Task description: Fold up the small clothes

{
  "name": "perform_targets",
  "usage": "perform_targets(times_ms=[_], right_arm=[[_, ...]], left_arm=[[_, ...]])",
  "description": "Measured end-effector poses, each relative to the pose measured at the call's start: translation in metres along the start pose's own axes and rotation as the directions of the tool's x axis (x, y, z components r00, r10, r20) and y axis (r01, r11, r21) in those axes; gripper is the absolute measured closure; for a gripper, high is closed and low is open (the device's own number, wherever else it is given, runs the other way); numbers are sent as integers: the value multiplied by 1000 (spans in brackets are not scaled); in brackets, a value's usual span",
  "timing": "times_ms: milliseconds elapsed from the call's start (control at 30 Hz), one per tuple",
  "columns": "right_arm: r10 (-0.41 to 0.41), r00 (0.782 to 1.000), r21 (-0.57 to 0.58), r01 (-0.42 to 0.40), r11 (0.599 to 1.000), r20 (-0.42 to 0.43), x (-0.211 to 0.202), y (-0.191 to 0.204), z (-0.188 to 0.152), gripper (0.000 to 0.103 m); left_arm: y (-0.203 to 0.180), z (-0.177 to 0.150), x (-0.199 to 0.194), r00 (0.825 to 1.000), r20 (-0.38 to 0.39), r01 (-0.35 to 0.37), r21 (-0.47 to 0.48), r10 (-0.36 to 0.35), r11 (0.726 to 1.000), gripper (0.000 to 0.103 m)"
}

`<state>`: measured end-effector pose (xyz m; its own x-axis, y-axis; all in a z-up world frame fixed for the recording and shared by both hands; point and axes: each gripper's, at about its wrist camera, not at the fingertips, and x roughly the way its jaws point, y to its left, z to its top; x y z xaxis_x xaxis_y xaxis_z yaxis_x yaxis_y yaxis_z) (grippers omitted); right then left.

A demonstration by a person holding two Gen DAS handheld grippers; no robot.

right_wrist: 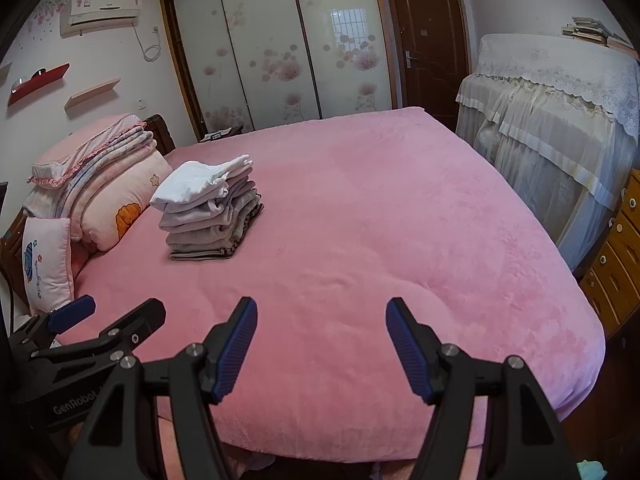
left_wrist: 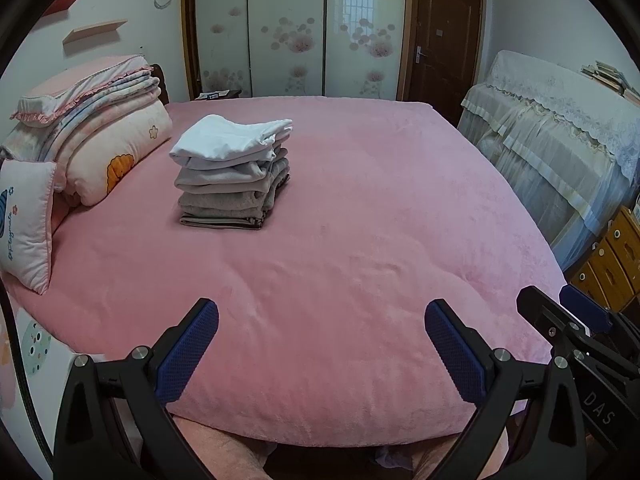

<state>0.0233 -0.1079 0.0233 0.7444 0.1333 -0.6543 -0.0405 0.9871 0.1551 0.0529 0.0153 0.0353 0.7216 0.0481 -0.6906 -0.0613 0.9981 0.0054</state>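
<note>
A stack of folded small clothes (left_wrist: 234,172) in grey and white rests on the pink bed (left_wrist: 360,240), toward its far left; a white piece lies on top. The stack of folded clothes (right_wrist: 208,210) also shows in the right wrist view. My left gripper (left_wrist: 322,320) hovers over the bed's near edge, open, with nothing between its blue pads. My right gripper (right_wrist: 320,316) is open beside it, also empty, and shows as the right gripper (left_wrist: 560,300) at the right edge of the left wrist view. The left gripper (right_wrist: 116,308) appears at the lower left of the right wrist view.
Folded quilts and pillows (left_wrist: 92,140) are piled at the bed's head on the left. A cloth-covered cabinet (left_wrist: 560,148) and wooden drawers (right_wrist: 616,256) stand to the right. Wardrobe doors (right_wrist: 272,48) and a brown door (right_wrist: 428,36) are behind the bed.
</note>
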Motion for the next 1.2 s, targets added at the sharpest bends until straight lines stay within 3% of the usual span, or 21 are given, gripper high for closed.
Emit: perform_targets(times_ms=[1200], right_arm=[[-32,999,-16,32,999,22,-12,2,-2,36]], left_arm=[[-3,-4,-6,1000,-3,12,-2,-12,1000,1]])
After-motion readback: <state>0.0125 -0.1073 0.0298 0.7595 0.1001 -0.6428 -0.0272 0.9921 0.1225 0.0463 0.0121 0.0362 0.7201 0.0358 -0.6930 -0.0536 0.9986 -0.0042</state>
